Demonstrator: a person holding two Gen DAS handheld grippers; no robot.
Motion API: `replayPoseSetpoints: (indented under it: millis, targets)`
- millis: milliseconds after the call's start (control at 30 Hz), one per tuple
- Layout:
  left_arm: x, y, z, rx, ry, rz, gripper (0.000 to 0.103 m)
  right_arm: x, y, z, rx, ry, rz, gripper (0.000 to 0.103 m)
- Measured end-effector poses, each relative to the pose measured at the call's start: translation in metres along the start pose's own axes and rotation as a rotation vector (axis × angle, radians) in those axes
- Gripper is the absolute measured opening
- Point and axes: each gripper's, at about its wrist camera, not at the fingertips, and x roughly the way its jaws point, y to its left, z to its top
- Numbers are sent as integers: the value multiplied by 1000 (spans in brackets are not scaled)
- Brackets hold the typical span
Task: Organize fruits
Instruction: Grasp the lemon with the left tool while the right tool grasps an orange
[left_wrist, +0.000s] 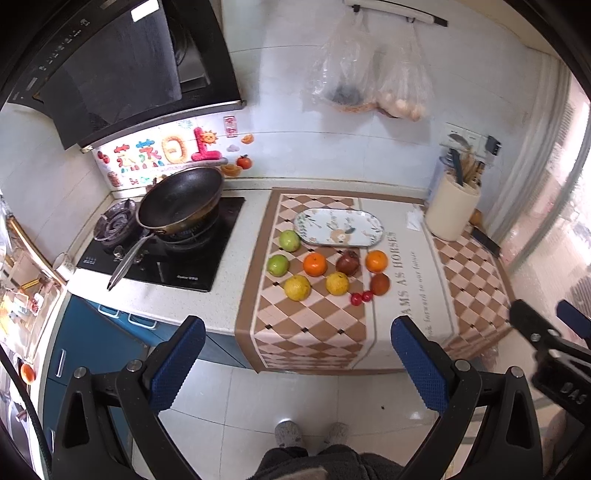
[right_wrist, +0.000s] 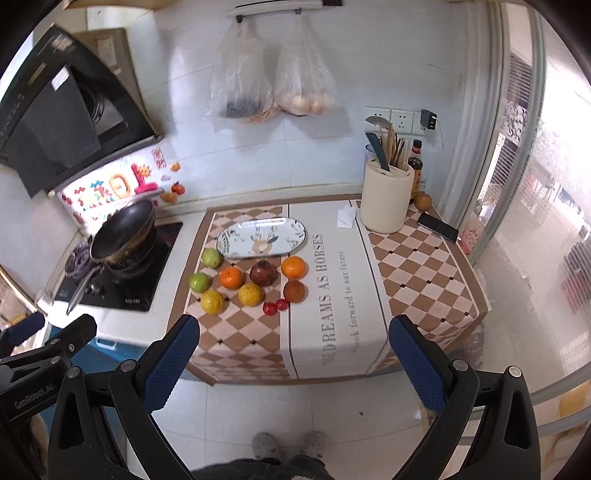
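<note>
At the far left I see a dark wok (left_wrist: 181, 197) sitting on the black hob (left_wrist: 166, 254), its long handle pointing toward the near edge. Right of the hob the tabletop (left_wrist: 240, 266) carries a checked brown and cream cloth (left_wrist: 317, 321). On that cloth, at the far side, lies an oval patterned plate (left_wrist: 340, 227) with nothing on it. The fruit sits just near of the plate in a loose cluster: two green apples (left_wrist: 289, 240) at the left, one beside the plate's left end and the other a little nearer; then two yellow citrus fruits (left_wrist: 297, 288) in the near row; an orange (left_wrist: 315, 264) between them and the plate; a dark red pomegranate (left_wrist: 348, 263) right of it; a second orange (left_wrist: 376, 261) and a brownish-red fruit (left_wrist: 380, 284) at the right end. Two small red cherry tomatoes (left_wrist: 361, 297) lie touching each other at the near edge of the cluster. Further right stands a cream utensil holder (right_wrist: 386, 199) near the wall, with a black phone (right_wrist: 437, 227) on the cloth beside it.

My left gripper (left_wrist: 299, 363) hangs over the floor short of the tabletop, jaws spread wide and holding nothing. My right gripper (right_wrist: 293, 360) sits to its right, likewise spread wide and empty
</note>
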Motion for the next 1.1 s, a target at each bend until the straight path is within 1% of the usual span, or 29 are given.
replayPoseSetpoints:
  millis: [67, 100, 167, 233, 267, 333, 433, 467, 533, 600, 733, 833, 867, 933, 1000, 1033, 1100]
  targets:
    - [12, 2, 3, -15, -29, 35, 103, 13, -6, -1, 4, -29, 19, 103]
    - [21, 4, 5, -25, -46, 76, 103, 25, -8, -1, -5, -25, 18, 103]
    - [40, 9, 8, -48, -57, 135, 103, 46, -11, -2, -11, 0, 31, 103]
    - [62, 13, 12, -65, -33, 170, 103, 74, -14, -4, -4, 51, 82, 103]
    - [70, 15, 9, -73, -27, 181, 103, 85, -15, -5, 3, 69, 104, 103]
    - [93, 20, 12, -85, -2, 211, 103, 116, -16, -6, 16, 109, 132, 103]
    - [122, 28, 9, -88, 46, 229, 103, 158, -14, -8, 44, 156, 168, 103]
    - [144, 31, 12, -83, 97, 226, 103, 170, -12, -10, 50, 166, 172, 102]
    - [178, 33, 14, -63, 174, 217, 103, 205, -11, -11, 73, 226, 163, 100]
    - [209, 35, 16, -44, 239, 206, 103, 235, -11, -11, 105, 266, 155, 100]
    - [284, 39, 24, -33, 392, 118, 102, 290, -14, -4, 167, 320, 111, 99]
    - [332, 37, 28, -31, 480, 61, 98, 324, -17, 3, 210, 352, 78, 98]
    - [355, 35, 29, -22, 517, 38, 97, 332, -19, 5, 218, 365, 66, 98]
    - [381, 30, 28, -7, 568, -3, 97, 357, -21, 6, 241, 411, 45, 97]
    - [409, 23, 24, 16, 622, -47, 89, 378, -24, 6, 260, 449, 27, 96]
    - [417, 23, 23, 21, 639, -60, 86, 388, -26, 5, 269, 467, 19, 96]
    - [439, 17, 18, 30, 691, -89, 85, 408, -30, 4, 293, 501, 9, 96]
